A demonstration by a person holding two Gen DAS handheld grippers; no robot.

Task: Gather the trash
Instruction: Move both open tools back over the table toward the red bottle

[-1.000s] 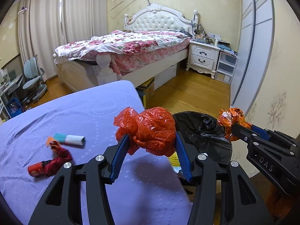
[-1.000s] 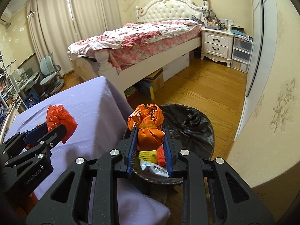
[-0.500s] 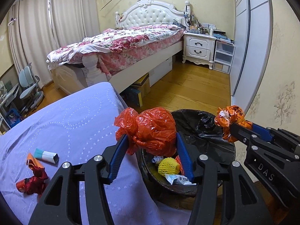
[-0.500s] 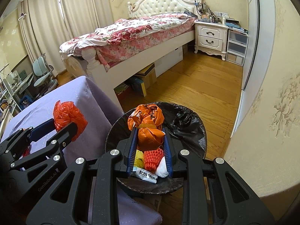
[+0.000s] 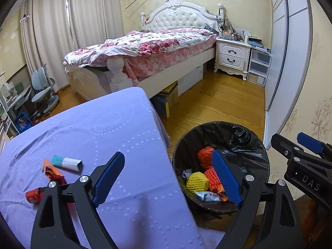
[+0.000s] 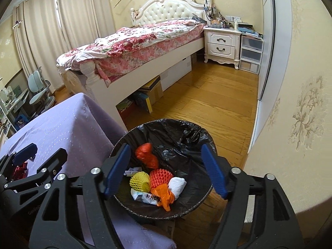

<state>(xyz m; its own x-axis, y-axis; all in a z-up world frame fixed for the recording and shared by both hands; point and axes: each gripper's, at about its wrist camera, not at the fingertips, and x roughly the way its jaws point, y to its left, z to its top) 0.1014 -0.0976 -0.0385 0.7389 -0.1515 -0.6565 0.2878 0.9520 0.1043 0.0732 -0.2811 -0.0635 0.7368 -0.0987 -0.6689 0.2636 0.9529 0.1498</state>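
Observation:
A round bin with a black liner (image 5: pixel 244 137) (image 6: pixel 182 130) stands on the floor beside the purple-covered table (image 5: pixel 87 128). In it lie a red plastic bag (image 6: pixel 146 155), an orange bag (image 6: pixel 164 195), yellow (image 6: pixel 140 183) and red foam nets, a white wad and a wrapper. My left gripper (image 5: pixel 174 176) is open and empty, over the table edge and bin rim. My right gripper (image 6: pixel 164 170) is open and empty above the bin. On the table lie a teal-and-white box (image 5: pixel 66 162) and red-orange wrappers (image 5: pixel 49 176).
A bed with a floral quilt (image 5: pixel 145 45) stands behind the table, with boxes under it. A white nightstand (image 5: pixel 232 56) and plastic drawers stand at the back right. A sliding wardrobe and wall run along the right. An office chair (image 5: pixel 43 89) is at far left.
Both grippers opened. The red bag dropped from the left one and the orange bag from the right one; both now lie in the bin.

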